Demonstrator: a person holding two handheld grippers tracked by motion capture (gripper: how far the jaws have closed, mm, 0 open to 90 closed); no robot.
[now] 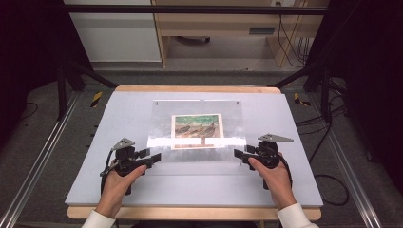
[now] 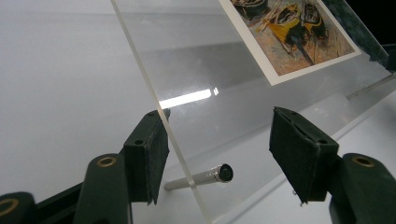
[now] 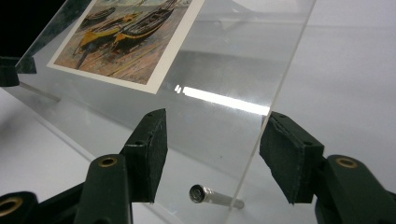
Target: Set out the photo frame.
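Observation:
A clear acrylic plate lies on the pale mat, with a boat painting print under its middle. My left gripper is at the plate's near left corner and my right gripper at its near right corner, each held in a hand. In the left gripper view the open jaws straddle the plate's edge around a metal standoff pin; one pad sits right beside the edge, the other stands off. The right gripper stands likewise around its pin, pads apart from the plate.
The pale grey mat covers a wooden table. Black frame posts stand at both sides, and cables trail on the floor to the right. A cabinet stands behind the table.

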